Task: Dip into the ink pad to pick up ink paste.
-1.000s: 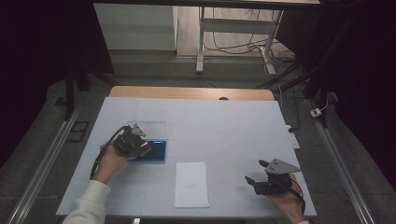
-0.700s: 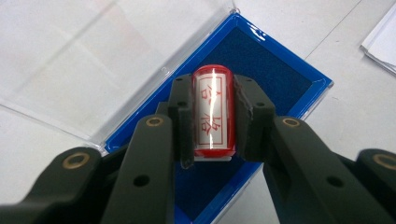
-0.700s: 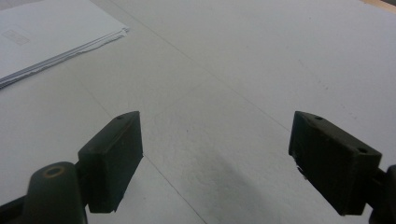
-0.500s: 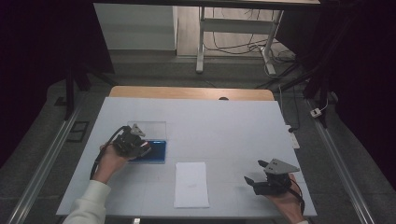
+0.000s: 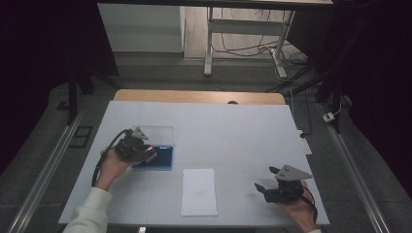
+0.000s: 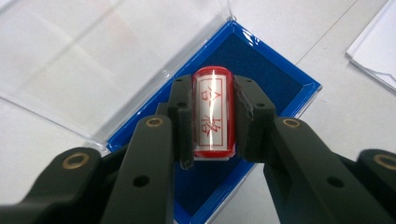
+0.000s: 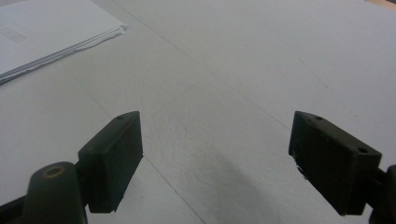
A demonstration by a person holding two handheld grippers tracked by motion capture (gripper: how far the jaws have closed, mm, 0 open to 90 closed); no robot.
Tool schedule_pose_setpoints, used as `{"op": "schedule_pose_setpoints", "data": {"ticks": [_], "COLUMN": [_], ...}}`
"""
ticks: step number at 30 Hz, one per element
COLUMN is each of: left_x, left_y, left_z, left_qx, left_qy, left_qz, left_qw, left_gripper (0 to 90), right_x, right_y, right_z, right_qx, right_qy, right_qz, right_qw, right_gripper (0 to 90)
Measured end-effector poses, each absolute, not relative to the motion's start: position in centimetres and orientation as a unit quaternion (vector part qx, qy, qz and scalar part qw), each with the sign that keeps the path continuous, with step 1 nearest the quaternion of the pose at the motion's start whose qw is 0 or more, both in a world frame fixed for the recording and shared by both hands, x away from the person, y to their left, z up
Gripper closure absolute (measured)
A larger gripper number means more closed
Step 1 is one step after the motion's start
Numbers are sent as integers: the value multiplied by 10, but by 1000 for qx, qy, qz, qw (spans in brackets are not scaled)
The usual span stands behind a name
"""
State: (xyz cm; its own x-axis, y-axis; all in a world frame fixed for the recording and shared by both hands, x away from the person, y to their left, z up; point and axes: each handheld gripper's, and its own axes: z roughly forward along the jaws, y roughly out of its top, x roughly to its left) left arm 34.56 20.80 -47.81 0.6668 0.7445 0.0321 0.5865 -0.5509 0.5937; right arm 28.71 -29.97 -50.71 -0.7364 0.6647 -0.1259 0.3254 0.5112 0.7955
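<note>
A red cylindrical stamp with red characters on a white label sits clamped between the pads of my left gripper, which is shut on it. It hangs over an open blue case whose clear lid lies folded back. From above, the left gripper is over the blue case at the table's left. My right gripper stands open above bare table, with nothing between its fingers; it shows at the front right. A stack of white paper lies between the two hands.
The white table top has a wooden strip along its far edge. The paper stack's corner lies to the upper left of the right gripper. Table legs and cables stand on the floor beyond.
</note>
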Motion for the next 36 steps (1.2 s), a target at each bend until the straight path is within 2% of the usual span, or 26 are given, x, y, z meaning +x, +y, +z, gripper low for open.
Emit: {"op": "schedule_pose_setpoints", "data": {"ticks": [4,10,36], "left_x": [338,330,349], "left_y": [213,218,209], "left_z": [-457,-442,-479], "left_qx": [851,839,863], "left_qy": [387,391,404], "left_qz": [148,147,116], "left_qw": [323,348,281], "left_gripper": [704,704,702], "right_x": [287,286,287], "right_y": [-301,-301,-301], "right_z": [-507,-506,-508], "right_qx": [295,293,293], "right_qy": [843,842,846], "right_qz": [396,397,389], "right_qw": [213,219,215], "right_gripper": [170,170,170]}}
